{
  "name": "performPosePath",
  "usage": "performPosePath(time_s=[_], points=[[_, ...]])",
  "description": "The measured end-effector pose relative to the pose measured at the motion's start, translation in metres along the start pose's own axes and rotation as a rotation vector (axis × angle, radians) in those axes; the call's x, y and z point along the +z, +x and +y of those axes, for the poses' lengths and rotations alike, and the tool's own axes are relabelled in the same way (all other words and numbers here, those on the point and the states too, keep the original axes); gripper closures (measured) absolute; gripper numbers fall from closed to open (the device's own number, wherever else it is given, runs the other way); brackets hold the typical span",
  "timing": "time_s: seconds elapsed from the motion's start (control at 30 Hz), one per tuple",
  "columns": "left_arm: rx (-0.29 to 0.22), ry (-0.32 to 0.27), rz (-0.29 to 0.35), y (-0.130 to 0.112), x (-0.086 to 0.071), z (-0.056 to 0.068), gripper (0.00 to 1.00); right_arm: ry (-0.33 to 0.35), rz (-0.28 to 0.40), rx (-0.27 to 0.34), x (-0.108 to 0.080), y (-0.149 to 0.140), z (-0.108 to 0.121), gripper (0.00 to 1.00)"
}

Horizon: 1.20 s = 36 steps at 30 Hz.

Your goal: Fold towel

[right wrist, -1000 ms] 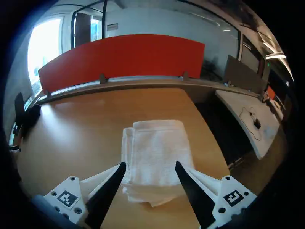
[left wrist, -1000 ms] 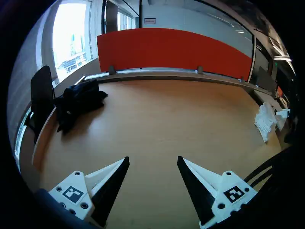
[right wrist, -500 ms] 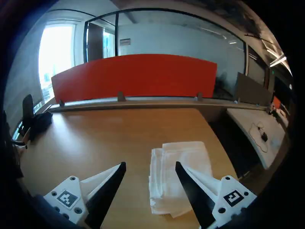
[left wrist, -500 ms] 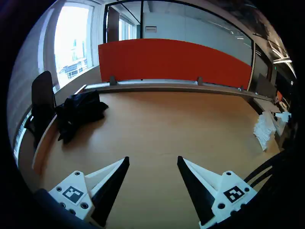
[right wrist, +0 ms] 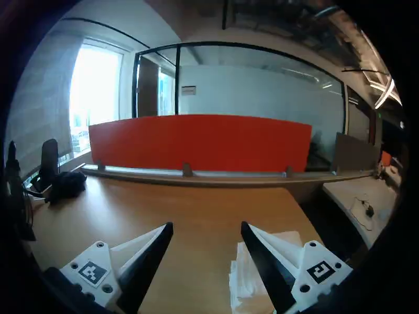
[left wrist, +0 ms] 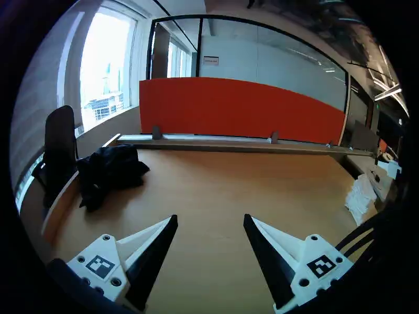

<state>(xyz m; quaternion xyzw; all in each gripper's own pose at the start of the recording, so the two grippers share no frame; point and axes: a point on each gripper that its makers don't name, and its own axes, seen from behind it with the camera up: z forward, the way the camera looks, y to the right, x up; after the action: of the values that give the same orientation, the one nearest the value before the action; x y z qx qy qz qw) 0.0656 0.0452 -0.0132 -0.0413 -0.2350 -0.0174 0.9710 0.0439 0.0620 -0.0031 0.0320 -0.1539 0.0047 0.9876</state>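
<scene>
My left hand-held gripper (left wrist: 209, 222), right hand-held gripper (right wrist: 207, 230): fingers apart, empty. Towel (right wrist: 243, 280) folded on table (left wrist: 235, 178), near right. Folding looks done; next, back away.

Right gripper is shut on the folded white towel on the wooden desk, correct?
Not quite. The right gripper is open, clamping nothing; the folded white towel lies on the wooden desk, partly behind one finger. The right gripper view shows it.
</scene>
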Motion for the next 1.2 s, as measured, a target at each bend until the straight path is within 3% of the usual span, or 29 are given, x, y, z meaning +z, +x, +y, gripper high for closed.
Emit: performPosePath(time_s=[0.4, 0.67, 0.87, 1.2], points=[[-0.011, 0.015, 0.115, 0.038, -0.004, -0.002, 0.07, -0.002, 0.137, -0.007, -0.001, 0.041, -0.028, 0.0], [0.002, 0.029, 0.177, 0.061, -0.008, -0.004, 0.07, -0.013, 0.18, -0.04, -0.001, 0.055, -0.05, 0.0], [0.019, 0.036, 0.213, 0.073, -0.011, -0.004, 0.07, -0.017, 0.198, -0.026, 0.001, 0.063, -0.062, 0.0], [0.036, 0.052, 0.254, 0.082, -0.012, -0.008, 0.07, -0.034, 0.207, -0.018, 0.004, 0.075, -0.067, 0.0]])
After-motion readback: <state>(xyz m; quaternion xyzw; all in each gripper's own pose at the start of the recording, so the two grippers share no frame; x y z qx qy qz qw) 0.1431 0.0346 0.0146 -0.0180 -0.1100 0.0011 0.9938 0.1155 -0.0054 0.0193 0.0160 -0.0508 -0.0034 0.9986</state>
